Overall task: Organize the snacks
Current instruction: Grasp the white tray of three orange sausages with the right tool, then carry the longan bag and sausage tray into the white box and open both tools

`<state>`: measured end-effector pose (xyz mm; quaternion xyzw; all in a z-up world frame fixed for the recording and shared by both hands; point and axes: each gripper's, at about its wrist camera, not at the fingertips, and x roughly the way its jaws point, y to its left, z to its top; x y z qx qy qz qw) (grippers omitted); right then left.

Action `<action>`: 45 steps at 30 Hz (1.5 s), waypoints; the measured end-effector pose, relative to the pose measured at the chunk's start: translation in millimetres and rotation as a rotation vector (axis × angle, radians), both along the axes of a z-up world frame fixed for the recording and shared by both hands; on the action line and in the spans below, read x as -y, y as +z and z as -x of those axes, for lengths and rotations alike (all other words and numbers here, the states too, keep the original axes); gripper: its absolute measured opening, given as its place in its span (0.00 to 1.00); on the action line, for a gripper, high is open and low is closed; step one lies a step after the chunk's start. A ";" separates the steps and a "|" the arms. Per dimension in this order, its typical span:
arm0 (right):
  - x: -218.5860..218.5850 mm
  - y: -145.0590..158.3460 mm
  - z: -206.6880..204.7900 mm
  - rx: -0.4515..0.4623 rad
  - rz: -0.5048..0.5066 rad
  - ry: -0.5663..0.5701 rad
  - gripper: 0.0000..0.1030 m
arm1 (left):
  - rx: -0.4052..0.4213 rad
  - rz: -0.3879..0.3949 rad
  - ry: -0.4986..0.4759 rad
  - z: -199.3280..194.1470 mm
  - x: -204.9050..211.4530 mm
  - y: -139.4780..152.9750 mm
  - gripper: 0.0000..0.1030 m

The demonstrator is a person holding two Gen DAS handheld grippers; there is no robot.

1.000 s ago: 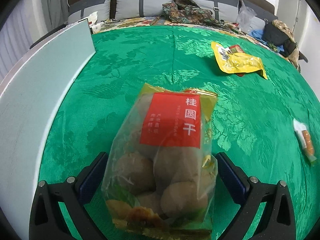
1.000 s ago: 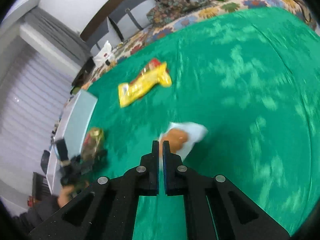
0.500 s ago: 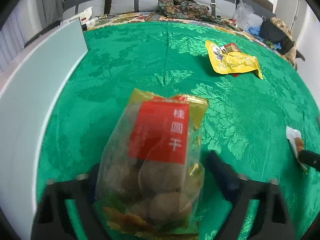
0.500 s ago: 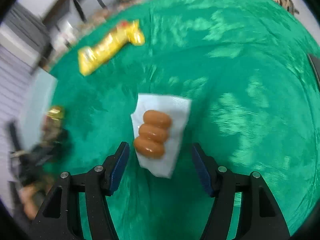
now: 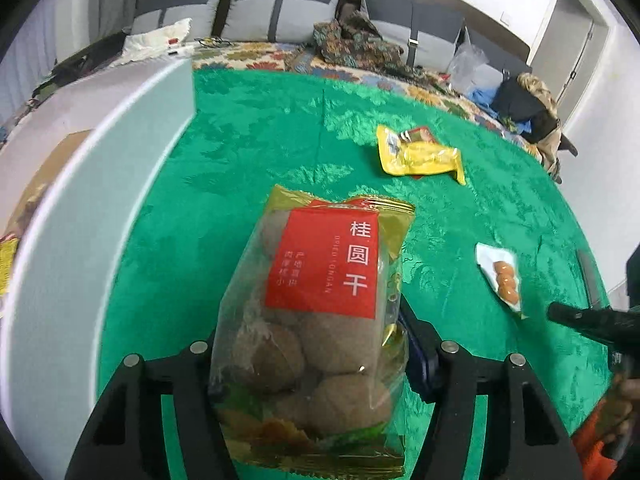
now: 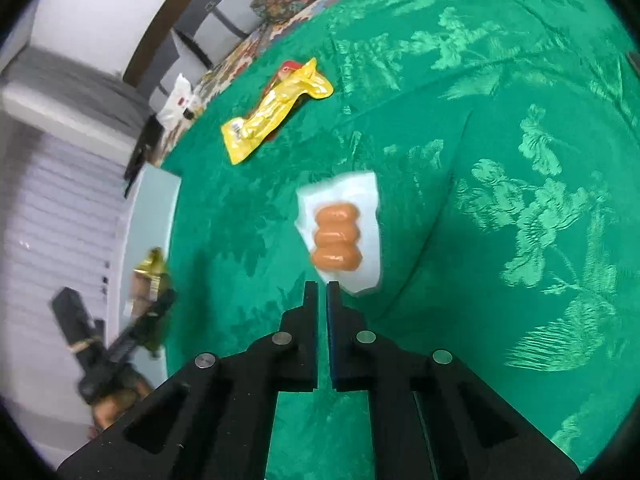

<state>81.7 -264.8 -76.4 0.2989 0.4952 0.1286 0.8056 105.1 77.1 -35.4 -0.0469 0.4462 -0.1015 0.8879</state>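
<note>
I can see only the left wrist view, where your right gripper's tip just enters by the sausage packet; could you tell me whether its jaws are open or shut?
Observer: Shut. The right gripper has its fingers together, with only a slit between them.
Operator: Is it pinching the packet?
Observer: I cannot tell. Its tips sit right at the near edge of the sausage packet, which lies on the green cloth.
Operator: How do the sausages lie relative to it?
Observer: Three of them lie crosswise, stacked in a row straight ahead of the fingers.
</note>
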 end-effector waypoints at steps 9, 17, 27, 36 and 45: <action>-35.2 5.5 -25.4 0.008 0.304 -0.046 0.74 | 0.022 0.009 0.028 31.7 -20.4 11.9 0.62; -86.1 -19.5 -76.9 -0.110 0.541 0.149 0.52 | 0.019 0.031 0.021 48.1 -26.8 6.7 0.62; -13.1 -25.9 -57.9 -0.138 0.013 -0.010 0.33 | 0.027 0.094 0.040 56.8 -42.2 16.7 0.62; -41.9 12.3 -57.3 -0.071 -0.184 0.041 0.31 | 0.068 0.172 0.101 66.4 -72.6 49.3 0.62; -95.8 46.2 -59.2 -0.054 -0.414 0.119 0.31 | 0.109 0.224 0.220 76.8 -139.2 79.8 0.62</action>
